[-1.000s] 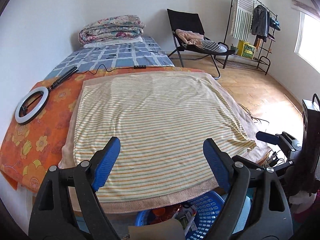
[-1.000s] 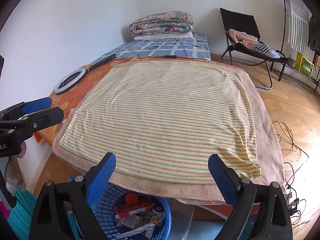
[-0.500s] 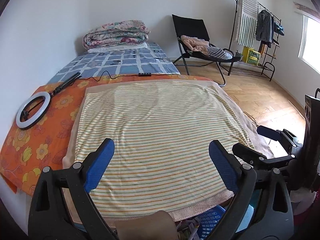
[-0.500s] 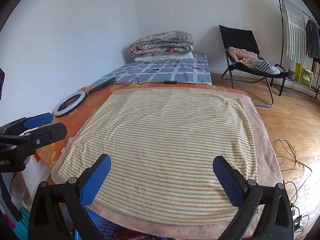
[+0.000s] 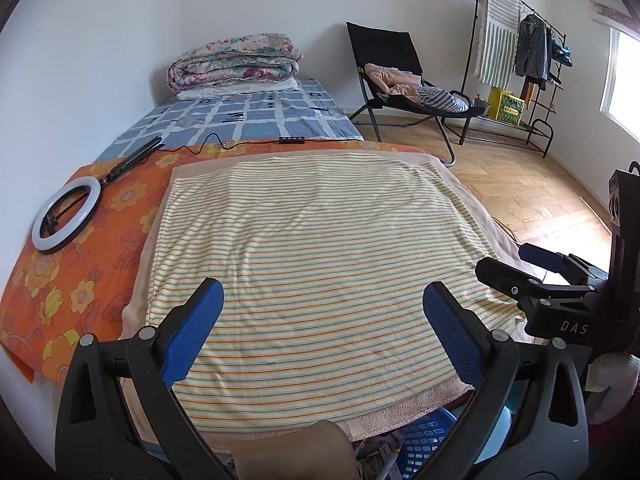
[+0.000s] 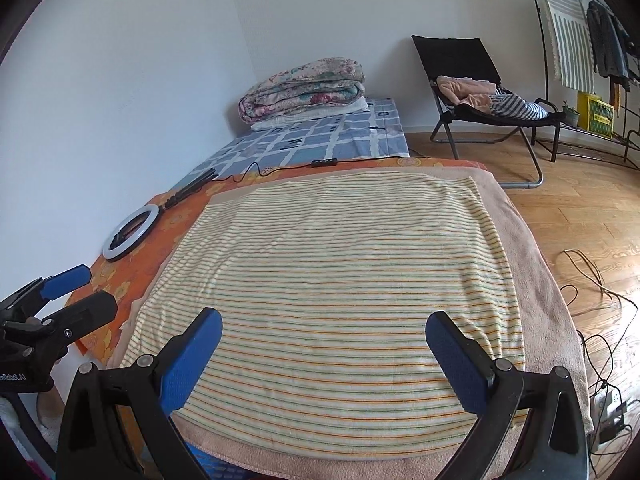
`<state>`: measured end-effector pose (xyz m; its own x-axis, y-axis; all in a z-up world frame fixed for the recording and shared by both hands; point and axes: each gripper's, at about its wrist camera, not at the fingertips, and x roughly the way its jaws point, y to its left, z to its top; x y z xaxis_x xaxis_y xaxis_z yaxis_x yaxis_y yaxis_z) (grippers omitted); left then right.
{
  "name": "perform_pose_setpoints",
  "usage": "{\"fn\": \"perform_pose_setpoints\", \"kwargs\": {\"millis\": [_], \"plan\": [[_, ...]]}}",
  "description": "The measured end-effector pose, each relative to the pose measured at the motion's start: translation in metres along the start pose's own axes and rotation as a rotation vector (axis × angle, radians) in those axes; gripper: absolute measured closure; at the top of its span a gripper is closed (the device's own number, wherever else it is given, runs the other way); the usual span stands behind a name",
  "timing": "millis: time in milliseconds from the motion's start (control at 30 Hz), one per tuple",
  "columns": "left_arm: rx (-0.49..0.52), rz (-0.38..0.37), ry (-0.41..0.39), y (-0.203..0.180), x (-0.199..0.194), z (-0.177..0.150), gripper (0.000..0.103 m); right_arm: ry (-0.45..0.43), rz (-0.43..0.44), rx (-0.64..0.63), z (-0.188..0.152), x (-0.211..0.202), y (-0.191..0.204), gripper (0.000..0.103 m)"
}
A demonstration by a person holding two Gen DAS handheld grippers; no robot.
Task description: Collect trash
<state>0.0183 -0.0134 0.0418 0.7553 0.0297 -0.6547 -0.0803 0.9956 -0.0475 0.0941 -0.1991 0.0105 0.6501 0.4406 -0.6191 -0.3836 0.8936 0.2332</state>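
Both claws spread and empty, left claw (image 5: 320,330) just opened wider, right claw (image 6: 324,354) over striped towel (image 5: 320,248); collected trash lay in blue basket (image 5: 424,442) below bed edge; next pickup needs a scan first.

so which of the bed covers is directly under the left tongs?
The striped towel, cream with thin orange and green lines, lying topmost. The orange floral sheet sits off to the left, and the blue checked sheet lies at the far end under the folded quilt.
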Motion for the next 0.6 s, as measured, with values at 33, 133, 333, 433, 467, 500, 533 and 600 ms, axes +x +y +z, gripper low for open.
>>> {"fn": "perform_pose_setpoints", "kwargs": {"millis": [33, 133, 333, 433, 467, 500, 533, 600], "plan": [[0.003, 0.003, 0.002, -0.0002, 0.0009, -0.0005, 0.001, 0.000, -0.002, 0.004, -0.0004, -0.0002, -0.0012, 0.000], [0.006, 0.005, 0.008, -0.0003, 0.0023, -0.0017, 0.001, 0.003, 0.001, 0.011, -0.0013, 0.0010, -0.0018, 0.000], [0.005, 0.006, 0.005, -0.0004, 0.0009, -0.0020, 0.001, 0.008, 0.001, -0.009, -0.0033, 0.0011, 0.0043, 0.000], [0.006, 0.004, 0.005, 0.0001, 0.0008, -0.0017, 0.001, 0.004, 0.000, -0.014, -0.0032, -0.0001, 0.0058, 0.000], [0.006, 0.004, 0.005, -0.0002, 0.0008, -0.0017, 0.001, 0.003, -0.001, -0.014, -0.0035, -0.0005, 0.0061, 0.000], [0.009, 0.005, 0.005, 0.0002, 0.0009, -0.0016, 0.001, 0.002, -0.001, -0.013, -0.0034, -0.0006, 0.0063, 0.000], [0.009, 0.005, 0.005, 0.0003, 0.0009, -0.0016, 0.001, 0.001, -0.002, -0.012, -0.0035, -0.0007, 0.0062, 0.000], [0.008, 0.004, 0.005, 0.0003, 0.0008, -0.0017, 0.001, 0.003, -0.001, -0.010, -0.0042, -0.0009, 0.0060, 0.000]]}}
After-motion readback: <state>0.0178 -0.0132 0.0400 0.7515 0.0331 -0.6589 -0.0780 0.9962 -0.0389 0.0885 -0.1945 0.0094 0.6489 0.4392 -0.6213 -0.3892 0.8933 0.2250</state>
